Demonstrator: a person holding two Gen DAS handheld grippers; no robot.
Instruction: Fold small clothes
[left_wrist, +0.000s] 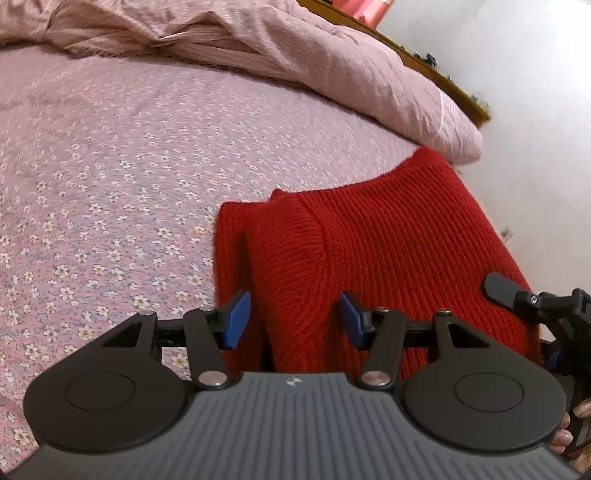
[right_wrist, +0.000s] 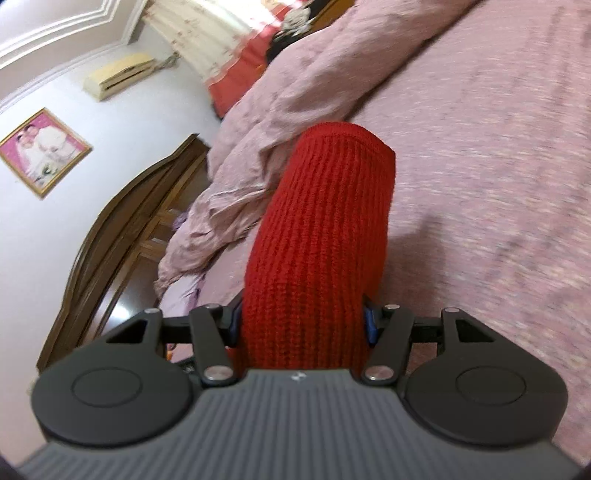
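While the right gripper (right_wrist: 302, 323) has its blue pads pressed against both sides of a thick fold of the red knitted sweater (right_wrist: 321, 236), the cloth rises from its jaws in a rounded hump that stands clear of the bed. In the left wrist view the left gripper (left_wrist: 293, 319) has a bunched ridge of the same sweater (left_wrist: 388, 240) between its blue pads; the jaws stand about half open, and whether the pads actually press on the wool cannot be told, since a little gap seems to show on each side. To the right of it, the black tip of the right gripper (left_wrist: 504, 290) lies against the sweater's near right edge, with a person's fingers (left_wrist: 561, 435) showing below. The sweater lies near the right side of the flowered pink sheet (left_wrist: 110, 184), its far corner just beside a crumpled pink quilt (left_wrist: 369, 74). Beyond the quilt runs a wooden headboard (right_wrist: 122, 236), and on the white wall hang a framed photo (right_wrist: 42, 153) and an air conditioner (right_wrist: 118, 75).
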